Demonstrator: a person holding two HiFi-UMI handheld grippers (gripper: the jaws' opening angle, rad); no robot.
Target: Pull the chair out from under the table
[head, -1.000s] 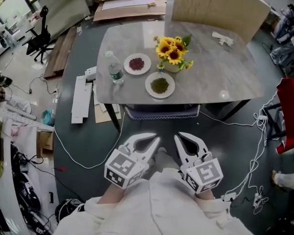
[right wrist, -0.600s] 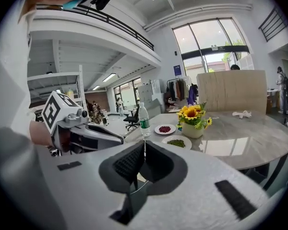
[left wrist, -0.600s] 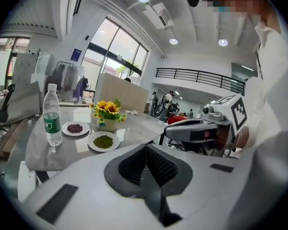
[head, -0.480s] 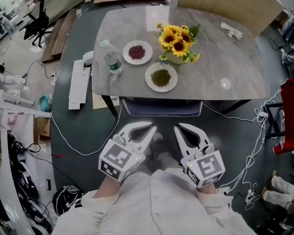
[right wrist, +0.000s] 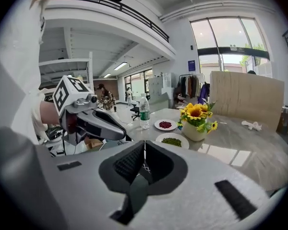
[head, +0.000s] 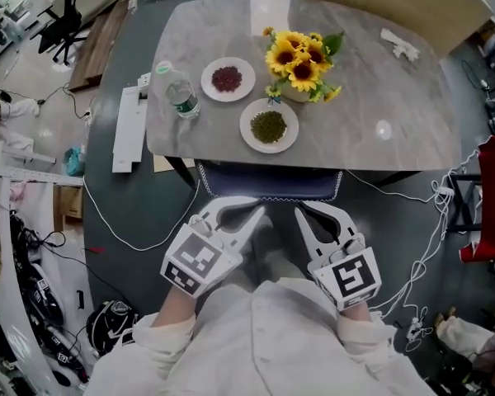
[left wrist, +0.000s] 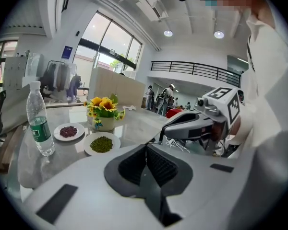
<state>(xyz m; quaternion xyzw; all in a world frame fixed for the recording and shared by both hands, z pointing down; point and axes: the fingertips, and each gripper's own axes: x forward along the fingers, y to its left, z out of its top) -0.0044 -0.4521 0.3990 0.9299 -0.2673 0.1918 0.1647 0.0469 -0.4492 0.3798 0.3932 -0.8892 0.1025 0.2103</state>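
The chair point(head: 268, 184) stands tucked under the grey marble table point(head: 371, 81); only the near edge of its dark blue seat with white trim shows. My left gripper point(head: 260, 214) and right gripper point(head: 300, 214) hang side by side just short of that edge, above the dark floor, touching nothing. Both are shut and hold nothing: the black pads point(left wrist: 146, 150) meet in the left gripper view, and the pads point(right wrist: 144, 150) meet in the right gripper view. Each gripper view shows the other gripper beside it and the tabletop ahead; the chair is hidden in both.
On the table stand a water bottle point(head: 177, 97), a plate of red beans point(head: 228, 78), a plate of green beans point(head: 269, 126) and a vase of sunflowers point(head: 301, 60). Cables point(head: 140, 242) trail over the floor at both sides. A white board point(head: 129, 130) lies left of the table.
Both grippers have moved forward together toward the chair's near edge, still shut. The table and chair now sit closer in the head view.
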